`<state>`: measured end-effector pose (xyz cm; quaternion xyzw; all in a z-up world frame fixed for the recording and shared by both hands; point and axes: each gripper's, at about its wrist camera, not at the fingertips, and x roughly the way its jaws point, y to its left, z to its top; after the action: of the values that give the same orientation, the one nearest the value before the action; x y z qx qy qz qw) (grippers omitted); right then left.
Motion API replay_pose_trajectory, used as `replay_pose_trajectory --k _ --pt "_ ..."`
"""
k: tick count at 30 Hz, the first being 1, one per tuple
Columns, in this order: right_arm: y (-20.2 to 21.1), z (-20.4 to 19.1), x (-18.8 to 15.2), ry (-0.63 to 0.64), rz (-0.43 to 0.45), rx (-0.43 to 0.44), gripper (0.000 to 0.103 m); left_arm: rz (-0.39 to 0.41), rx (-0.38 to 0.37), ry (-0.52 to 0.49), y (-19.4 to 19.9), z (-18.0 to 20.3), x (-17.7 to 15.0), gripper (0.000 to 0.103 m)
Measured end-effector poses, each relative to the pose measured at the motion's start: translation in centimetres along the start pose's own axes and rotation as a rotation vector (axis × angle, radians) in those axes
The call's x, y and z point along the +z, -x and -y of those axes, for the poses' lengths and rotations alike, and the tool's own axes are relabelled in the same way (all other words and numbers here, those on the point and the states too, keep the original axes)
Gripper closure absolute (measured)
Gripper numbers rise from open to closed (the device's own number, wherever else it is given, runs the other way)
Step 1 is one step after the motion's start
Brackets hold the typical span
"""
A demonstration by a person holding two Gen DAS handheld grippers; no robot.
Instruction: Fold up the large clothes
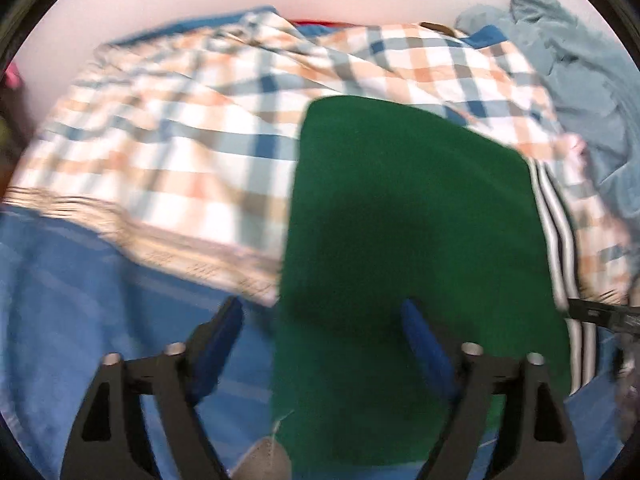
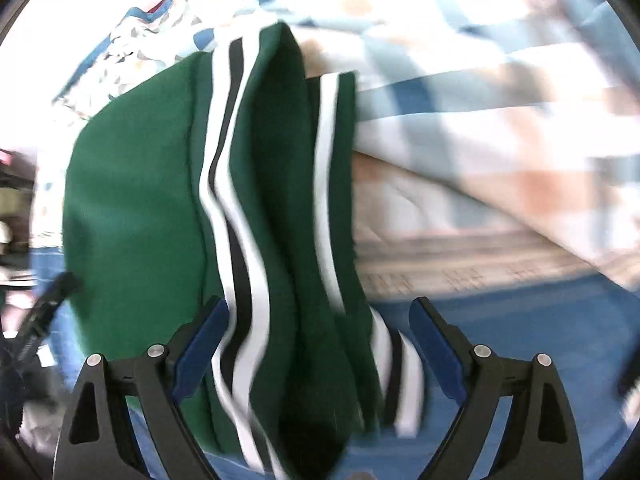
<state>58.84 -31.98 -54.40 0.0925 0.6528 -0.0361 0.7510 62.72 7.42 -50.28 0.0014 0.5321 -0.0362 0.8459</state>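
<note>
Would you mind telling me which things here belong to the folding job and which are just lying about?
In the job: green striped garment, left gripper, right gripper.
Lying about: plaid quilt, grey-blue cloth, blue sheet.

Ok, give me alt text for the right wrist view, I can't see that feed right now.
A folded green garment with white and black side stripes fills the middle, lying between the spread blue-padded fingers of the open right tool. A plaid sheet lies behind it, a blue cover underneath. The picture is motion-blurred.
</note>
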Motion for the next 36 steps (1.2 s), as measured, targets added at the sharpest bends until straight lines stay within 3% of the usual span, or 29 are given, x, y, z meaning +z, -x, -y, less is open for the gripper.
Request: replay_pose_trajectory --k 1,4,5,7,8,13,23,28,36 --pt "1.5 -0.2 -2.2 0.010 0.025 -0.066 0.009 0.011 0.035 -0.002 1.5 0.4 -0.9 0.008" --pt "5.0 -1.4 -6.9 0.014 0.054 -0.160 0.008 0.047 0.100 -0.008 5.7 1.3 -3.1 0.007" --pt "7.5 2.1 -7.5 0.012 0.058 -0.168 0.008 0.060 0.123 -0.011 7.3 1.8 -3.7 0.007" --pt "11.0 0.7 -7.7 0.001 0.065 -0.192 0.007 0.073 0.148 -0.020 10.2 2.5 -4.7 0.006" --pt "12.9 0.6 -9.5 -0.009 0.075 -0.196 0.007 0.084 0.157 -0.023 12.5 2.8 -5.4 0.006" --pt "22.6 -2.8 -12.7 -0.029 0.141 -0.228 0.007 0.115 0.142 -0.011 20.3 4.1 -6.6 0.006" --pt "43.2 -3.2 -24.3 -0.007 0.320 -0.248 0.007 0.196 0.132 0.011 38.3 5.5 -9.9 0.006" --pt "52.3 -3.7 -29.4 0.020 0.403 -0.227 0.007 0.254 0.129 0.007 45.3 5.6 -11.5 0.006" --pt "60.8 -4.3 -34.7 0.050 0.474 -0.195 0.007 0.297 0.102 0.016 52.3 5.5 -14.3 0.006"
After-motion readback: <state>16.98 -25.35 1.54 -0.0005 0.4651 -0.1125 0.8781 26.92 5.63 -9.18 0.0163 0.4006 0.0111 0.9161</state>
